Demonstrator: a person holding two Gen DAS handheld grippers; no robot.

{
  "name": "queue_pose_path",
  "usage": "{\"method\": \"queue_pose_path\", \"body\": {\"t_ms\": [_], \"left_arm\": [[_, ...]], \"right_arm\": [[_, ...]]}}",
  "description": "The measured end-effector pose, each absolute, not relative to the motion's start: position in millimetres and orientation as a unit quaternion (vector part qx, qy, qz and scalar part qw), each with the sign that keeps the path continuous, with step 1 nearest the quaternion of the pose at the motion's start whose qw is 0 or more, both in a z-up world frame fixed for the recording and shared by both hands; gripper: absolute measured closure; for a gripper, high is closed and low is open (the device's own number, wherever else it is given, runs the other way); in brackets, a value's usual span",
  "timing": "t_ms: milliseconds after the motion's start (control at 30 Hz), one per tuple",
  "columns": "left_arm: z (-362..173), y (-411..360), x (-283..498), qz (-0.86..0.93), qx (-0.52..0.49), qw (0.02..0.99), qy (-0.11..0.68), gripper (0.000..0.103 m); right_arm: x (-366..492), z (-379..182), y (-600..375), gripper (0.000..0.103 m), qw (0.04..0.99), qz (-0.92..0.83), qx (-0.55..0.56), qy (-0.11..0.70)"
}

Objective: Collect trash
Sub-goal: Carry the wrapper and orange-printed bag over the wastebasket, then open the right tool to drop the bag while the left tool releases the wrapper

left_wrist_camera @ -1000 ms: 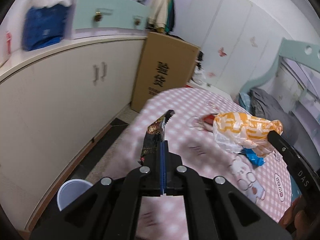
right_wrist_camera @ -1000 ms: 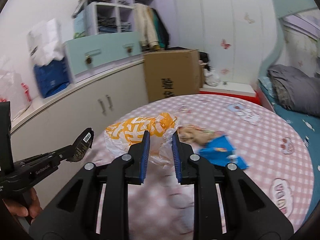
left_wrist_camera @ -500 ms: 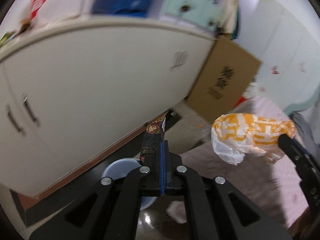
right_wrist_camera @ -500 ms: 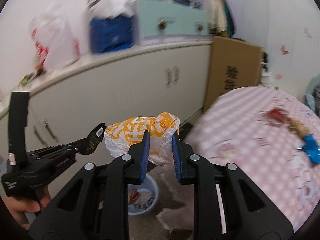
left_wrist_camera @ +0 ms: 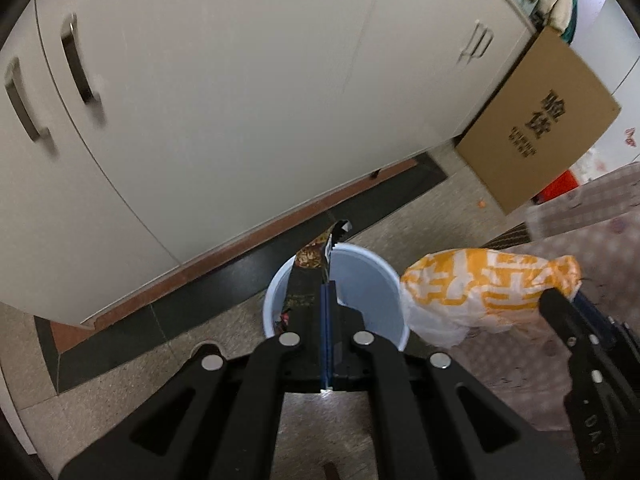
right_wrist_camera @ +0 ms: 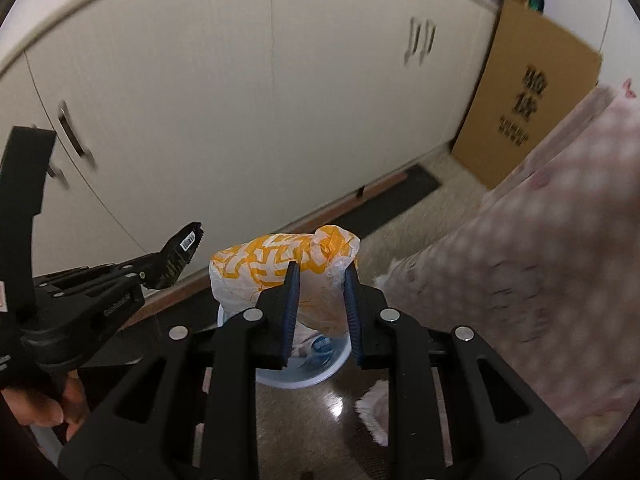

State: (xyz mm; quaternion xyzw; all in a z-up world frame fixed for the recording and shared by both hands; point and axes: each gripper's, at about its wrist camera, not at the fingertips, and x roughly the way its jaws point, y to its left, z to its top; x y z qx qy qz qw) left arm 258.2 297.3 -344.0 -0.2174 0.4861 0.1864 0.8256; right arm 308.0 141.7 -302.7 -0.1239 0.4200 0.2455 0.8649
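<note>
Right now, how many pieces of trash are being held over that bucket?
2: a dark wrapper in the left fingers, an orange-and-white bag between the opening right fingers. The bucket may hide more.

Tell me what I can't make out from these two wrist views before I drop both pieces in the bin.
- Bin contents: left wrist view, hidden by the left gripper and its dark wrapper; right wrist view, mostly covered by the orange-and-white bag between the opening right gripper.
- Wrapper print: too small.
- Tablecloth: blurred.
- Hand: cut by the edge.
</note>
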Motion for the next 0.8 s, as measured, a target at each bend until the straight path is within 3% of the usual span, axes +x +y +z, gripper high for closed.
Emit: {"method": "queue_pose_path", "body": {"t_ms": [67,100,133,333,800], "left_arm": [[-359,300,261,0.188,-0.215,0.820,0.496,0.103],[-364,301,263,0.189,-0.215,0.818,0.499,0.103],[-371,301,265,0.189,-0.214,0.815,0.505,0.103],[-396,299,270,0.186,-0.214,0.803,0.523,0.103],[-409,273,288,0.164,-0.196,0.798,0.545,0.103]], "right_arm": [[315,-322,148,0.066,0.858,0.252,-0.117,0.432],[318,-331,151,0.053,0.854,0.254,-0.115,0.439],[321,-340,153,0.050,0.853,0.252,-0.117,0.442],[330,-372,154,0.050,0.839,0.245,-0.131,0.468],[328,-375,131,0.048,0.845,0.226,-0.113,0.472]]}}
